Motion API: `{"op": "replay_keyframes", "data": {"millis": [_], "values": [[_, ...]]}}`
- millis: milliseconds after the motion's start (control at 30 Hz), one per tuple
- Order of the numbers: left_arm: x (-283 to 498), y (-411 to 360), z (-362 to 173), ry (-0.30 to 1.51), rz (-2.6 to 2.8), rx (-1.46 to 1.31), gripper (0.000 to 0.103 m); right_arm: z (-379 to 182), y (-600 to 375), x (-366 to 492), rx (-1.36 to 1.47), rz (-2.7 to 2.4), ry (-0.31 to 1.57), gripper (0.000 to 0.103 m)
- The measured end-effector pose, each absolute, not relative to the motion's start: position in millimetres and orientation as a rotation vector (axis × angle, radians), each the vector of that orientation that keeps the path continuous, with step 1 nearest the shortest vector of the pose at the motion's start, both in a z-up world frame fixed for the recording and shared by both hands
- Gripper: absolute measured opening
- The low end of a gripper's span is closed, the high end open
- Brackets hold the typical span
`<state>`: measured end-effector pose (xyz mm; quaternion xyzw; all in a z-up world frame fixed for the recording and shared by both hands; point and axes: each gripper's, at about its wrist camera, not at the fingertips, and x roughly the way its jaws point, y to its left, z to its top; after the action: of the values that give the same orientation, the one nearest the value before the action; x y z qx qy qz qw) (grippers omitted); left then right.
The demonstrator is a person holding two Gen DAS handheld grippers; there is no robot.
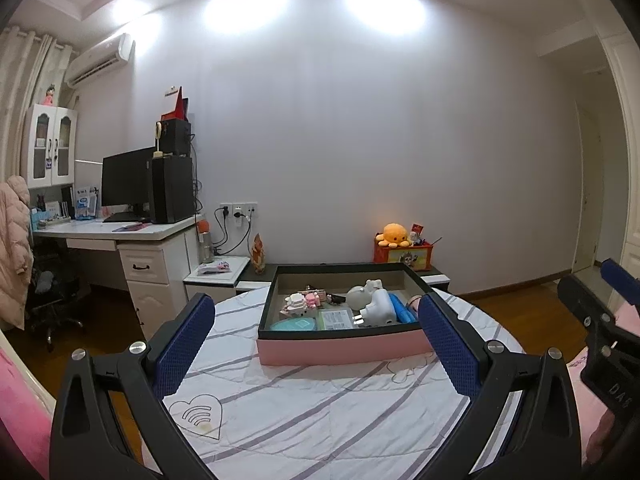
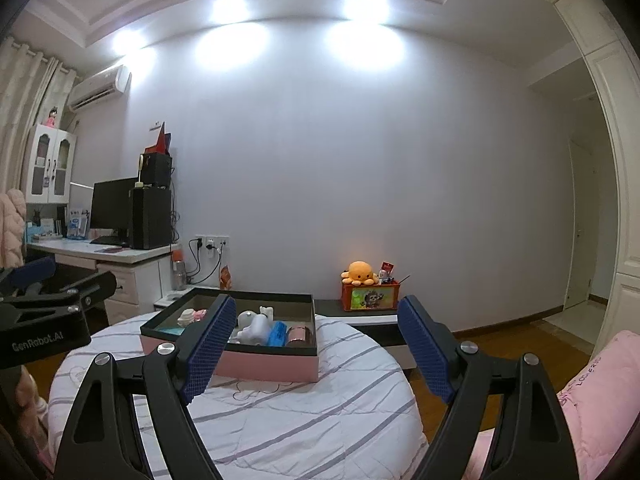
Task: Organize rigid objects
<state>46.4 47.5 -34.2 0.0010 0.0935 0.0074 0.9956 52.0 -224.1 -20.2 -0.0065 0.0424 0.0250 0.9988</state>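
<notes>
Left tongs [image 1: 316, 344]: spread, nothing between the pads, held over the round striped quilt [image 1: 320, 408]. Right tongs [image 2: 316, 354]: spread, empty. Pink box [image 1: 340, 346] with black rim: at 12 o'clock on the quilt, holding a white plug adapter [image 1: 378, 306], blue item [image 1: 402, 308], toy figures [image 1: 302, 302]. Beyond, at 1 o'clock: orange plush octopus [image 1: 394, 234].

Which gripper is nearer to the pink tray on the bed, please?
Left, I think, though only slightly. The left gripper faces the pink tray head-on; the right gripper sits off to its right, jaws framing its near right corner.
</notes>
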Motion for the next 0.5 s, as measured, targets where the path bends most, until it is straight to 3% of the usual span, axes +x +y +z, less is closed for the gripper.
{"op": "replay_keyframes", "data": {"millis": [500], "values": [[47.7, 46.2, -38.5, 0.18, 0.024, 0.003, 0.103, -19.7, -217.5, 51.1, -0.015, 0.087, 0.07, 0.086]]}}
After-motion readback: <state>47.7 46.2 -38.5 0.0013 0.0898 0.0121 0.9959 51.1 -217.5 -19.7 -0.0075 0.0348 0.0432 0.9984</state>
